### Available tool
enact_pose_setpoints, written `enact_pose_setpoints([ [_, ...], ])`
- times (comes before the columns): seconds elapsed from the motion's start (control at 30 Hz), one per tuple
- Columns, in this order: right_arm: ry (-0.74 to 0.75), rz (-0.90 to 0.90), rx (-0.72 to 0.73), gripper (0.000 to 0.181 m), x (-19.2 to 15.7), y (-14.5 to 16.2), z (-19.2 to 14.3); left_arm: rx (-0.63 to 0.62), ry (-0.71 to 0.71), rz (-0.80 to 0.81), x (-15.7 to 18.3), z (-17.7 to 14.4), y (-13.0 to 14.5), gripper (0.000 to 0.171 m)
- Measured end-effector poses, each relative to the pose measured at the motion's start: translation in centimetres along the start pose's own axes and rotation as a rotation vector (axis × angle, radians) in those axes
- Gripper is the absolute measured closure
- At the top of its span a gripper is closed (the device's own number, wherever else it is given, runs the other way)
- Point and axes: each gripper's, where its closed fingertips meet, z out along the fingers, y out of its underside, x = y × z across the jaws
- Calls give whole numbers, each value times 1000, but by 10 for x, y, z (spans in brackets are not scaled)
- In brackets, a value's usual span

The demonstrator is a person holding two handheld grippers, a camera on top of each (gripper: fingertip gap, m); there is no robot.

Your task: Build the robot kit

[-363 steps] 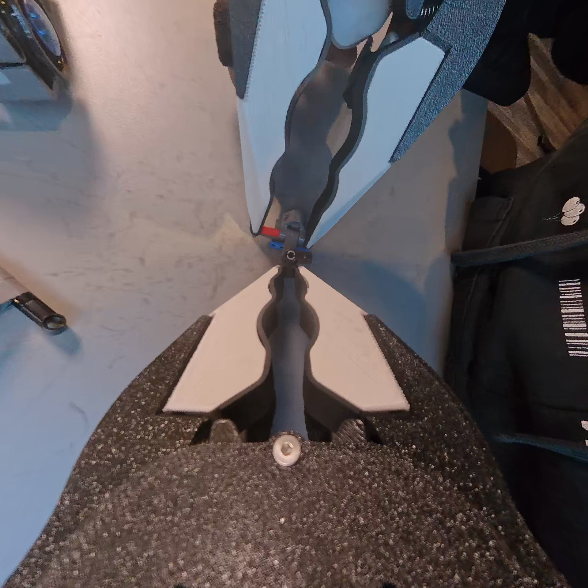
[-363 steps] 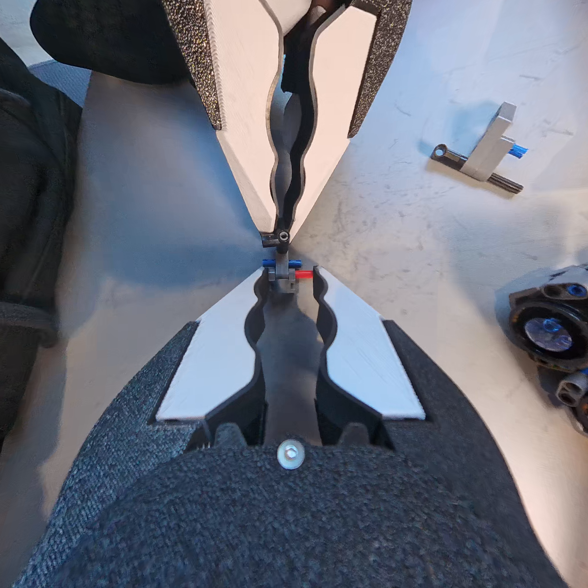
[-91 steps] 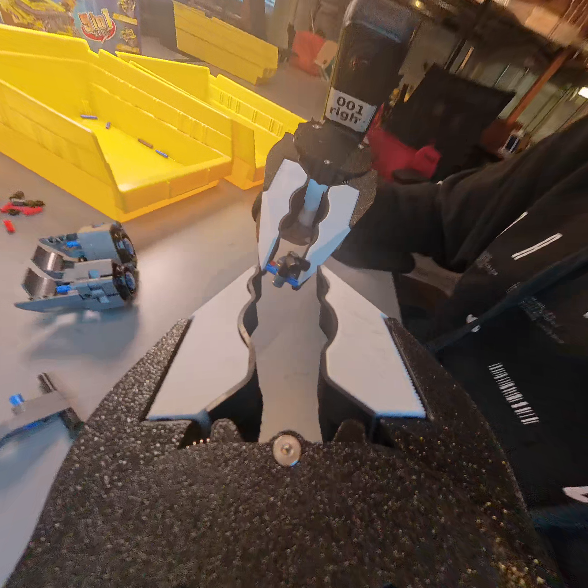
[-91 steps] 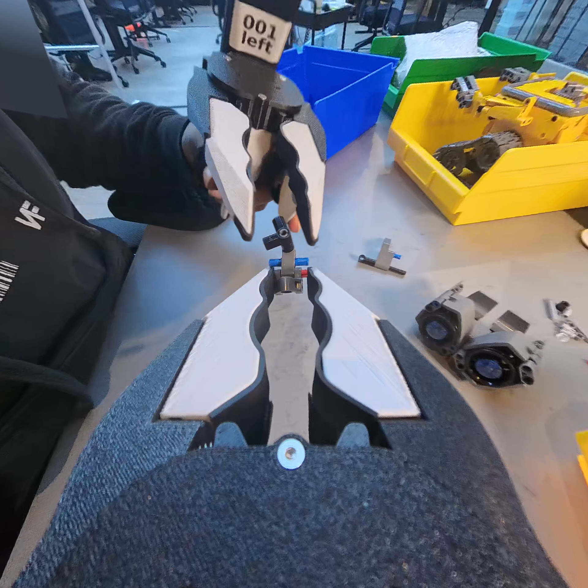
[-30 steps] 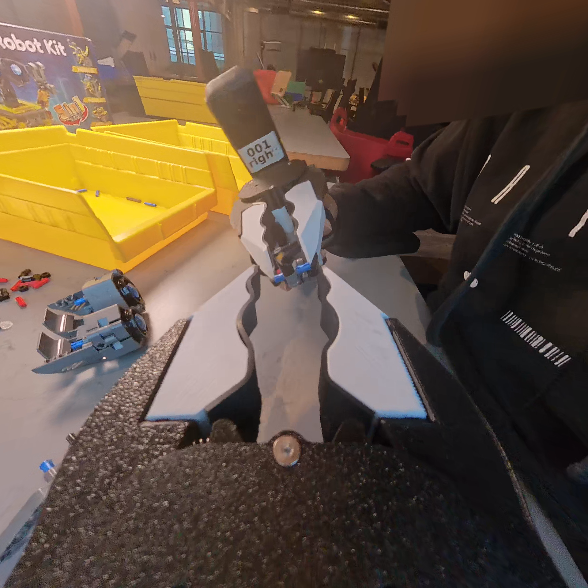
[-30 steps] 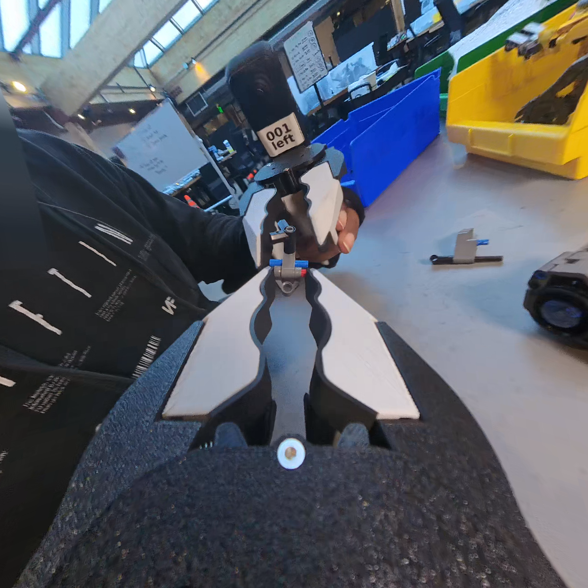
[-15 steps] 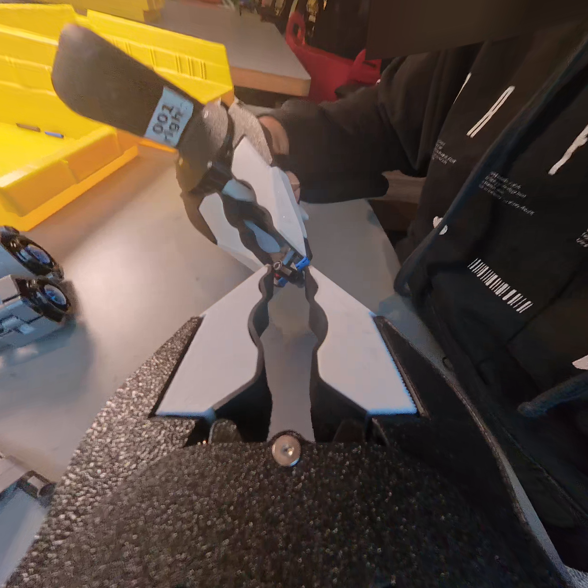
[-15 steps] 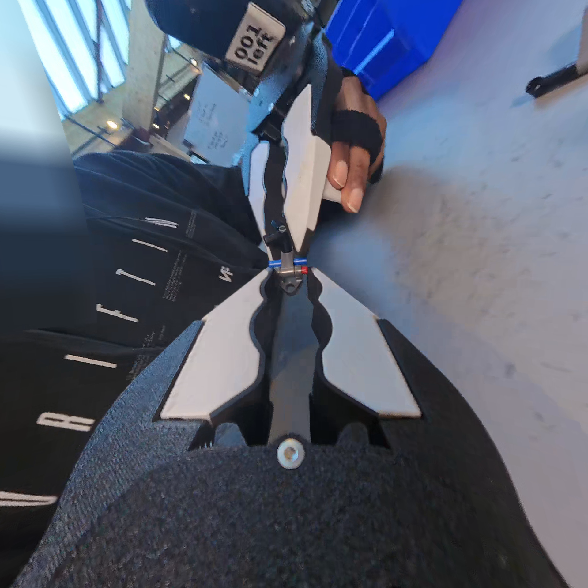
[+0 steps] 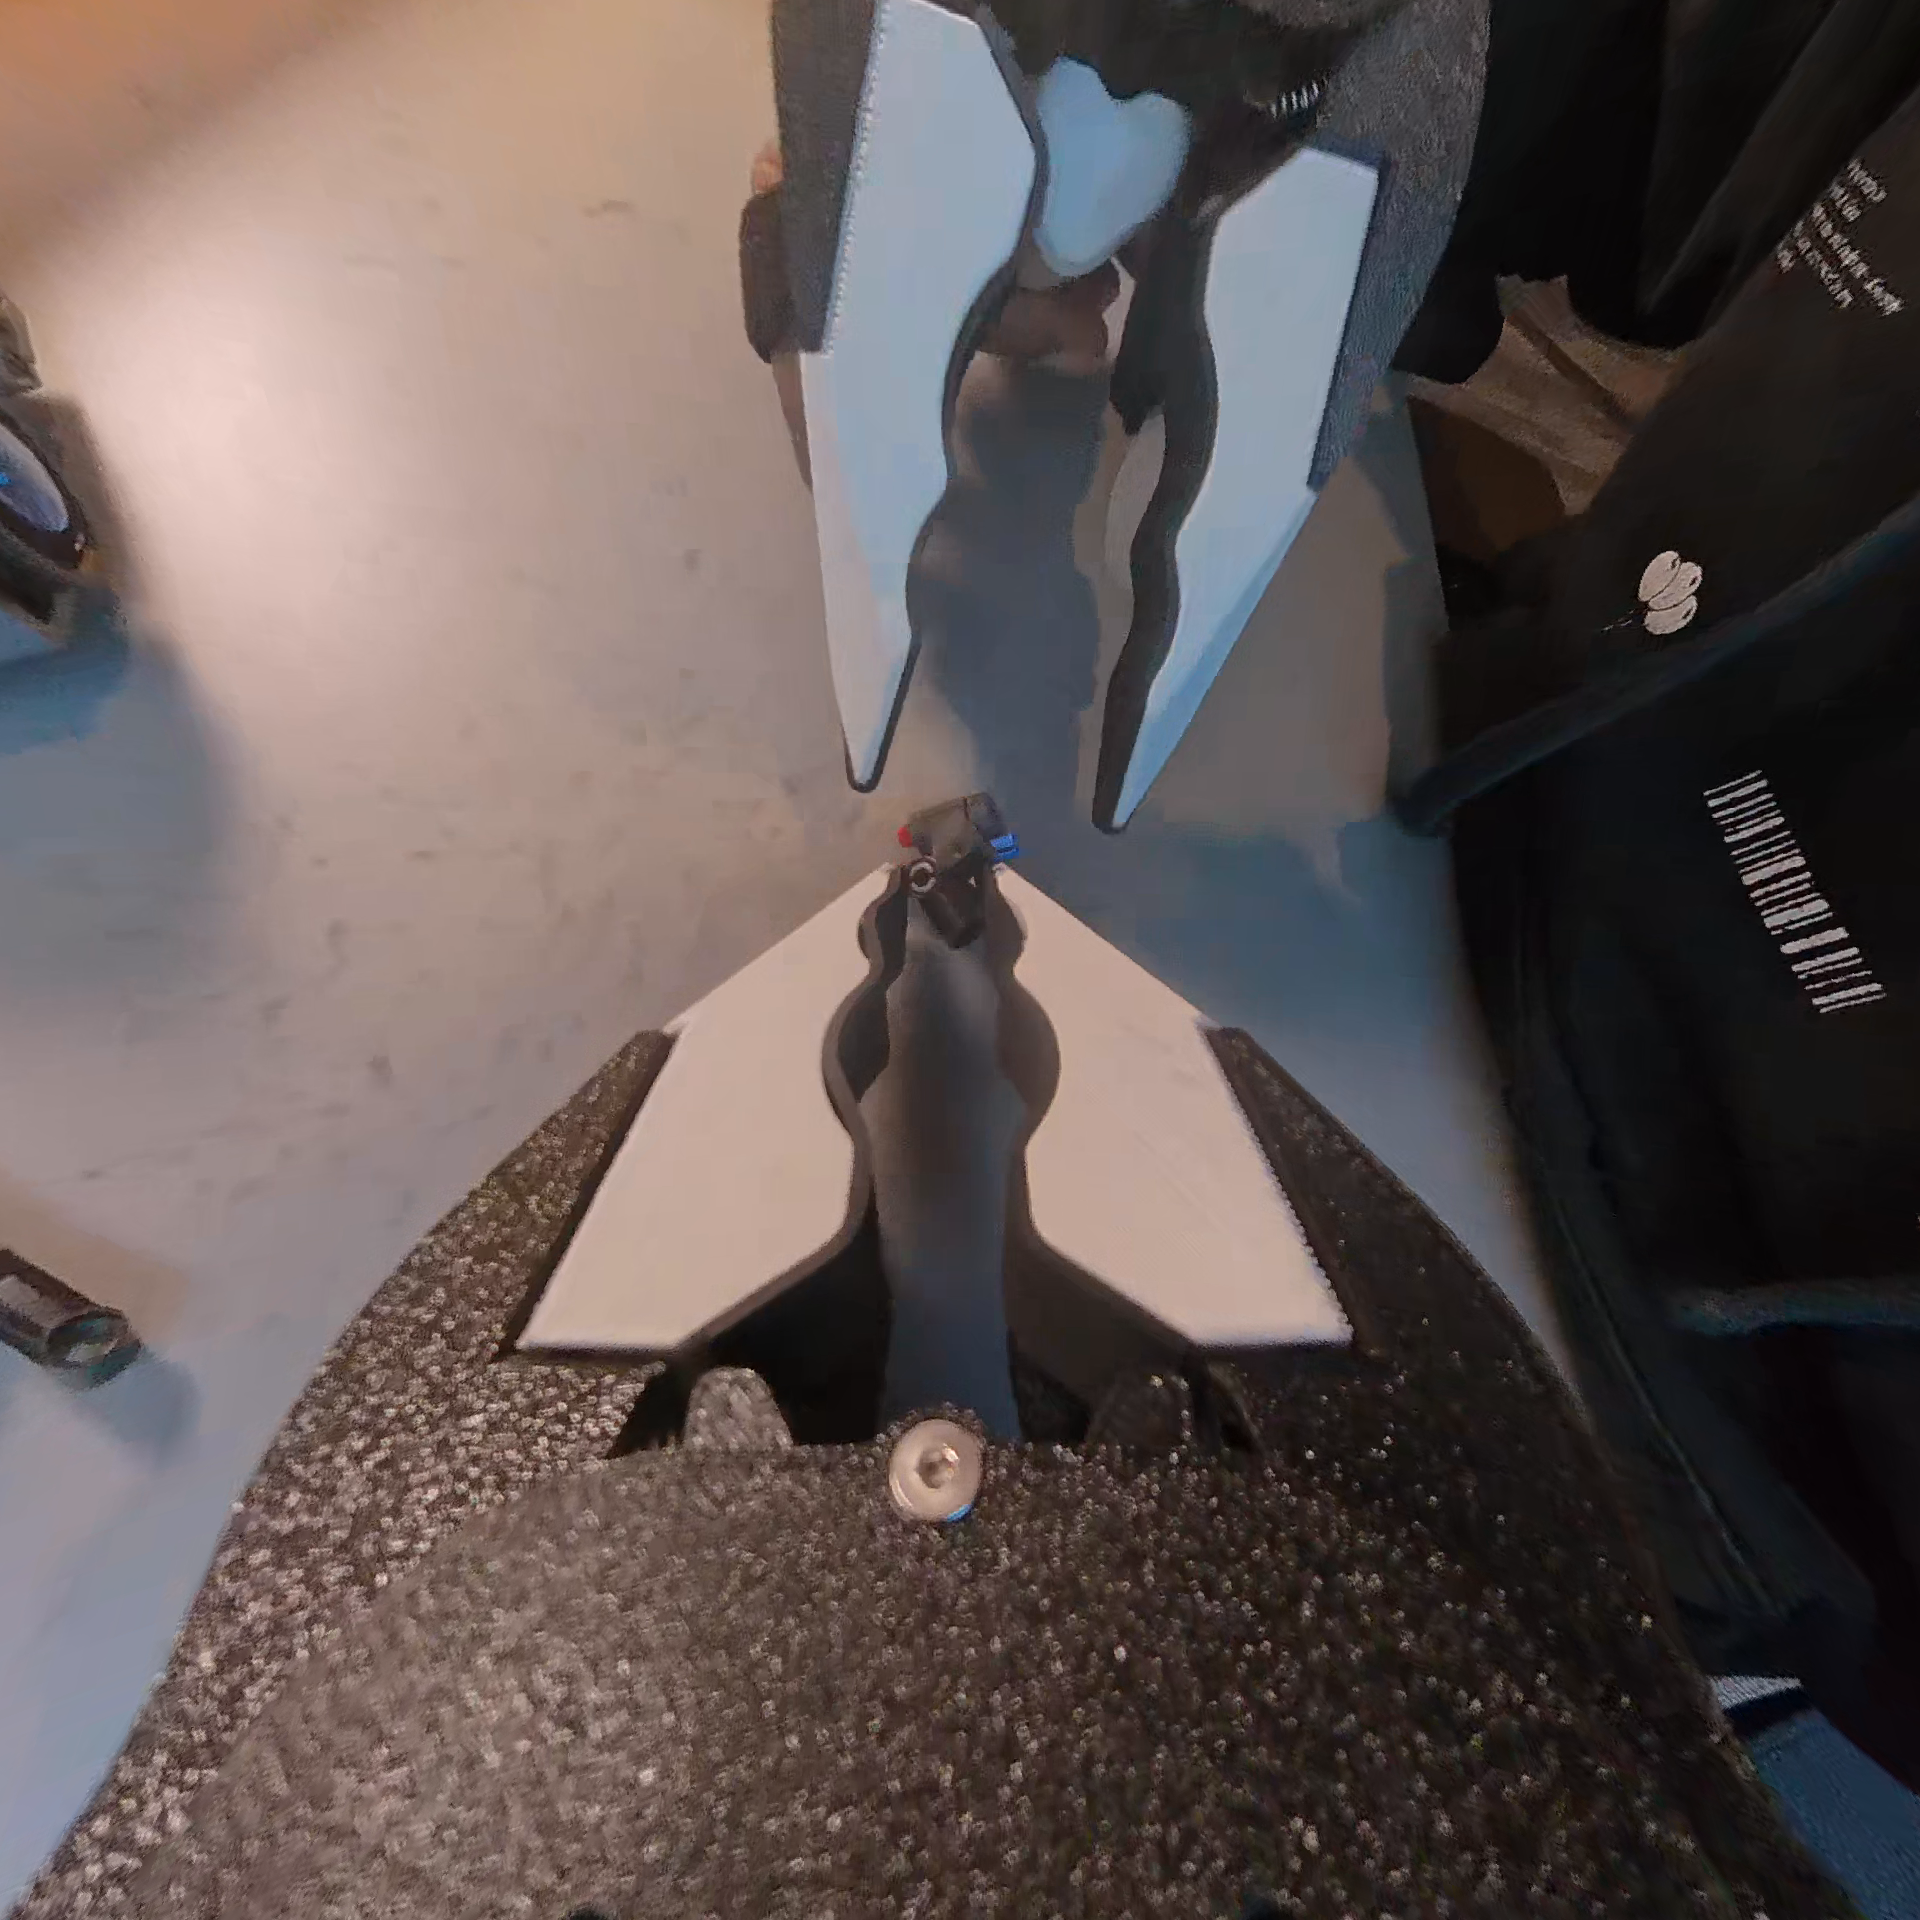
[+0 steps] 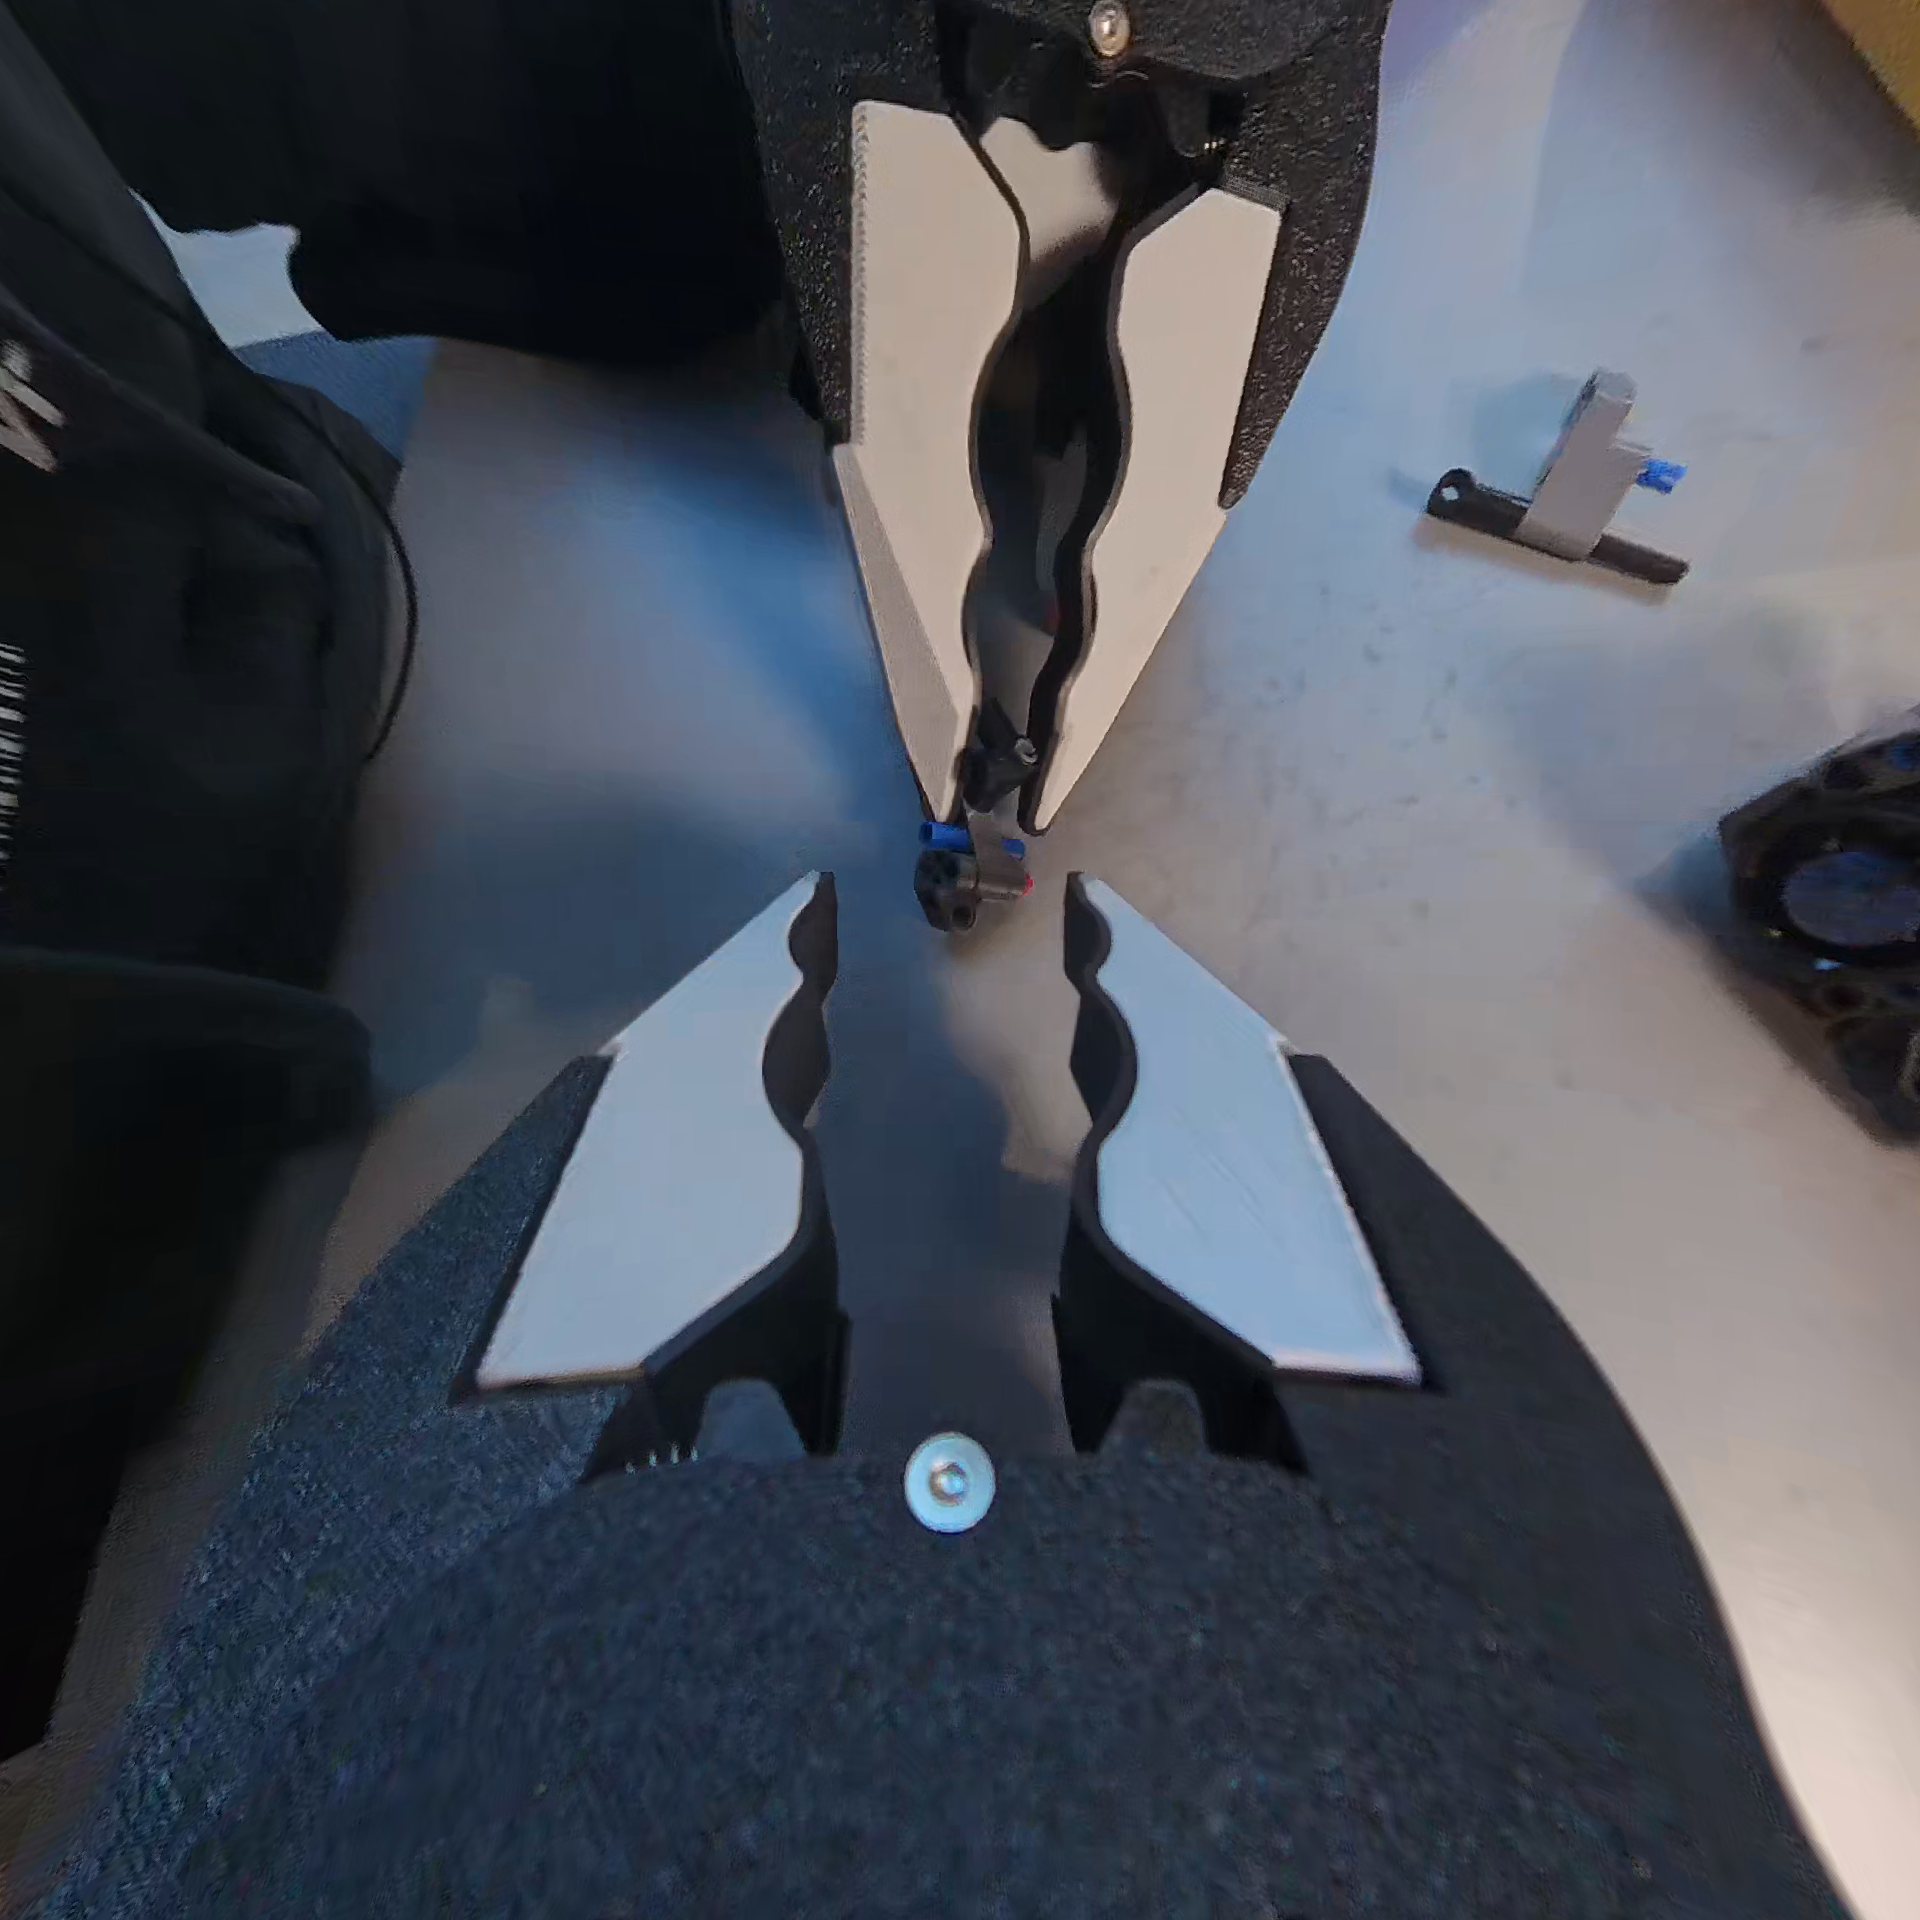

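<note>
Both grippers point down at the grey table (image 10: 1403, 831), tip to tip. Left gripper (image 9: 940, 883) pinches the small pin assembly (image 9: 951, 847). Right gripper (image 10: 945, 883), clamped on it half a second ago, now spread, just beside it.

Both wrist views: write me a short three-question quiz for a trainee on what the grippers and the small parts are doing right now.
1. True or false: the right gripper is clamped on the small brick assembly.
2. Which gripper grips the assembly?
A. the left gripper
B. the right gripper
C. neither
3. Fill in: in the right wrist view, a grey block on a black axle lies on the ___, apart from both grippers.

Key
1. False: its jaws stand apart, with the assembly just ahead of its tips.
2. A: the left gripper's tips pinch the assembly's black connector.
3. table
</note>
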Motion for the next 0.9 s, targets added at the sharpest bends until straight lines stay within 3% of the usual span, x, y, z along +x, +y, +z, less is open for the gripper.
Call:
enact_pose_setpoints([
  [0.03, 29, -33, -12, 139, 1, 0, 4, 0, 4, -8, 0, 0, 0, 158],
  [0.23, 87, -155, -53, 161, 7, 3, 14, 11, 28, -80, -4, -3, 0, 157],
  [0.53, -164, 181, -47, 161, -4, 2, 5, 29, -57, 141, 5, -2, -12, 143],
  [0.7, -153, 167, -107, 161, -3, 9, 4, -82, -75, 199, 4, 11, 2, 153],
  [0.8, -104, 122, -110, 158, 4, 11, 2, -83, -50, 193, 5, 14, 1, 164],
  [0.9, -94, 40, -95, 152, 3, 11, -2, -88, -21, 168, 5, 14, -1, 164],
])
